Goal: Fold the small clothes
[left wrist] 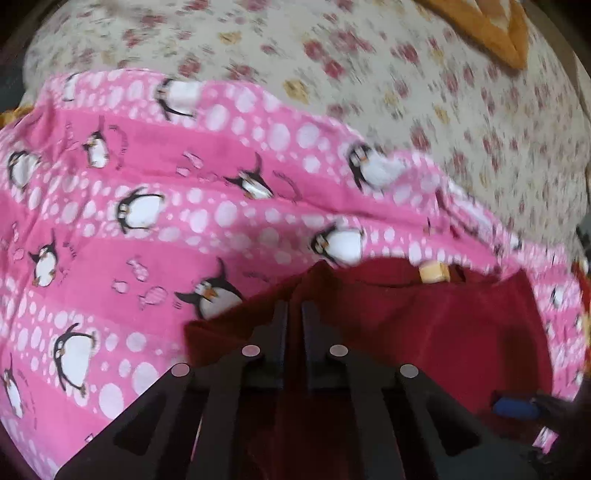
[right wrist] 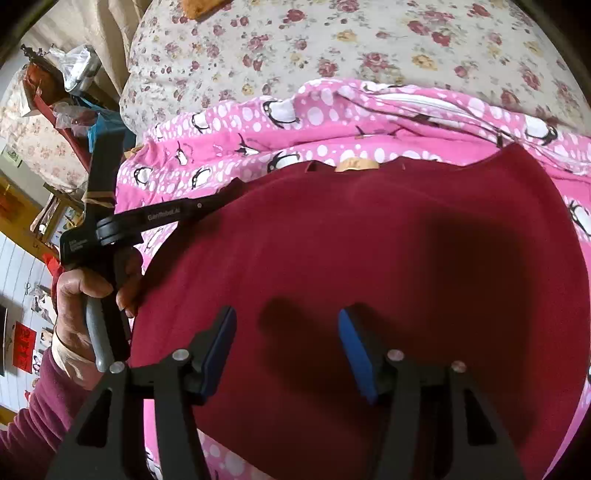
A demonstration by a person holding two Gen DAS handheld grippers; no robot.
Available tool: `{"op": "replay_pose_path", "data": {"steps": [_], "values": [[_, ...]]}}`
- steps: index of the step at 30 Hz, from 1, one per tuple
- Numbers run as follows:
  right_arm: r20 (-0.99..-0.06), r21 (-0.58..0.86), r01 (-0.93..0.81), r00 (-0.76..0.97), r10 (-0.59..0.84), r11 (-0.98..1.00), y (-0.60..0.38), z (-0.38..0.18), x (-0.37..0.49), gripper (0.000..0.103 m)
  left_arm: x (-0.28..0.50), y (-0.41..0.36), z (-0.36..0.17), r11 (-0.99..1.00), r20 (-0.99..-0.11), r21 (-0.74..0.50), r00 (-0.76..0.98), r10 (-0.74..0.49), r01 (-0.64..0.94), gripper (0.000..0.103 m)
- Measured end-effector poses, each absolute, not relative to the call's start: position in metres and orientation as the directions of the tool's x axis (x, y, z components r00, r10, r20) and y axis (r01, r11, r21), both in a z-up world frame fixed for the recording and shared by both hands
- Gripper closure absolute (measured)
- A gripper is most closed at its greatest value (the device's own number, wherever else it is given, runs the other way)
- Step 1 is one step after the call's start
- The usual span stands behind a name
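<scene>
A dark red garment (right wrist: 369, 258) lies spread on a pink penguin-print blanket (right wrist: 258, 125), with a tan neck label (right wrist: 356, 164) at its far edge. My left gripper (left wrist: 294, 310) is shut on the garment's left edge (left wrist: 424, 332); in the right wrist view it (right wrist: 225, 195) reaches in from the left, held by a hand. My right gripper (right wrist: 286, 350) is open with blue pads (right wrist: 354, 347), hovering over the garment's near middle and holding nothing.
The blanket lies on a floral bedsheet (right wrist: 351, 48). An orange cloth (left wrist: 495, 29) lies at the far edge of the bed. Beside the bed on the left is a cluttered stand with bags (right wrist: 74, 74).
</scene>
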State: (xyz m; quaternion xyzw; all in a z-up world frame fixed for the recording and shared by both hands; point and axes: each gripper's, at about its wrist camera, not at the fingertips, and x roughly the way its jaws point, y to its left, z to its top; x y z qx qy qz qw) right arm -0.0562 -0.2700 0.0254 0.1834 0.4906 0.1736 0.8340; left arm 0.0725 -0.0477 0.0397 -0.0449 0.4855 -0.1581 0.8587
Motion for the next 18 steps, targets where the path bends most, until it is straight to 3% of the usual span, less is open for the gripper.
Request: {"op": "replay_pose_path", "data": {"steps": [5, 18], "values": [[-0.735, 0.505, -0.114, 0.464, 0.495, 0.856, -0.263, 0.024, -0.056, 0.042, 0.077, -0.034, 0.035, 0.955, -0.816, -0.247, 0.496, -0.297, 0.166, 0.103], [-0.798, 0.369, -0.06, 0.491, 0.349, 0.927, -0.265, 0.019, -0.058, 0.041, 0.07, -0.033, 0.029, 0.956, -0.817, -0.256, 0.498, -0.292, 0.14, 0.103]]}}
